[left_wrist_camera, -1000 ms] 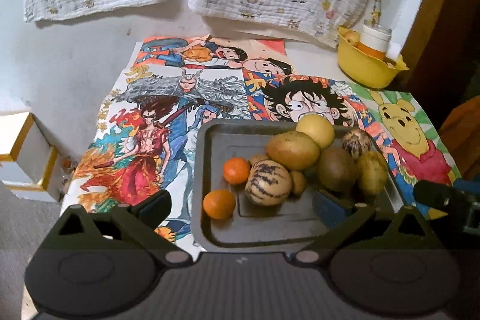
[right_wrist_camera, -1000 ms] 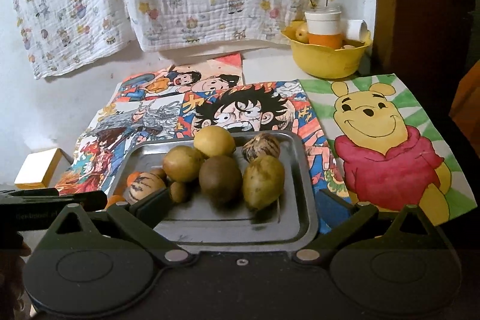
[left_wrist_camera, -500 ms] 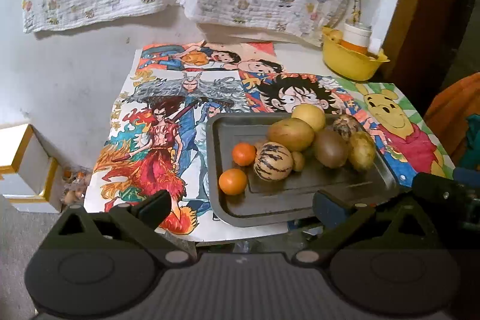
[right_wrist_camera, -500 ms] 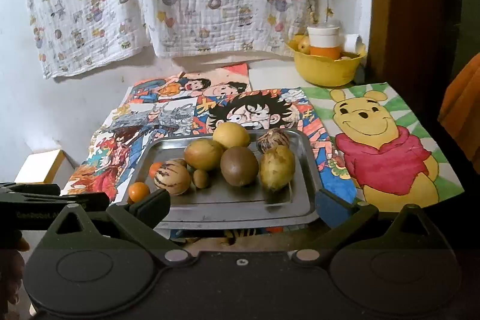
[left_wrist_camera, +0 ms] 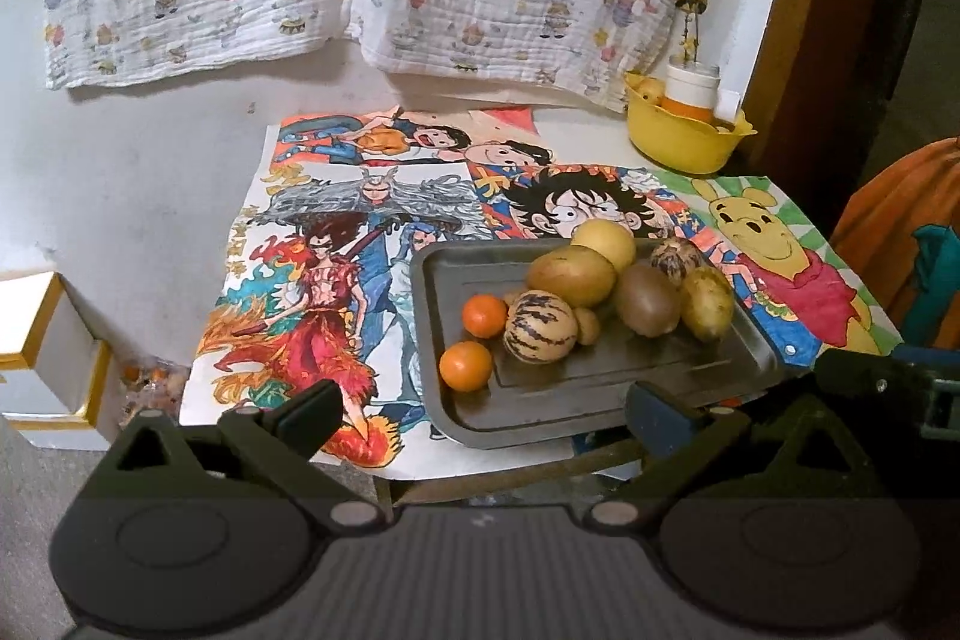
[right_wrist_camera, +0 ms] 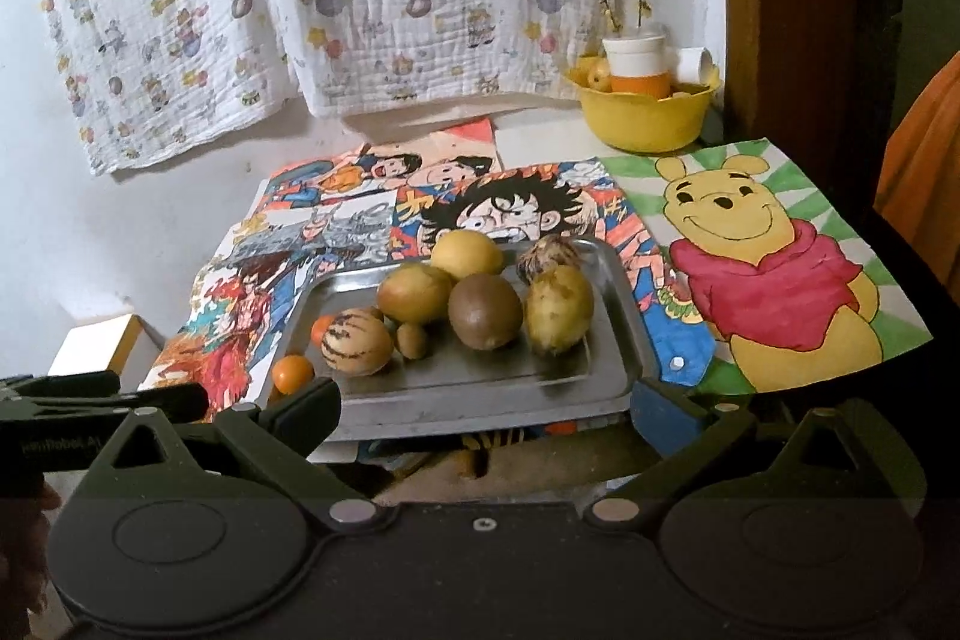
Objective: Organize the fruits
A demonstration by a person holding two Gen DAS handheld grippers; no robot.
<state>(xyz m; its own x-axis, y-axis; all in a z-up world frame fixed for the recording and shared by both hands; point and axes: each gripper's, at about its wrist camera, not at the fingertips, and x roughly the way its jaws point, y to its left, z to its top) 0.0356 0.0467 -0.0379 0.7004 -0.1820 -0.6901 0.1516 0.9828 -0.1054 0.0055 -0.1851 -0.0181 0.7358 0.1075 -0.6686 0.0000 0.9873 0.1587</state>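
Both my left tongs (left_wrist_camera: 483,415) and my right tongs (right_wrist_camera: 485,415) are wide open and hold nothing, near the table edge. All the mixed fruits (left_wrist_camera: 573,275) lie together on the grey metal tray (left_wrist_camera: 462,418), on the drawings. This fits a sorted tray or one waiting for sorting, so I cannot name the step.
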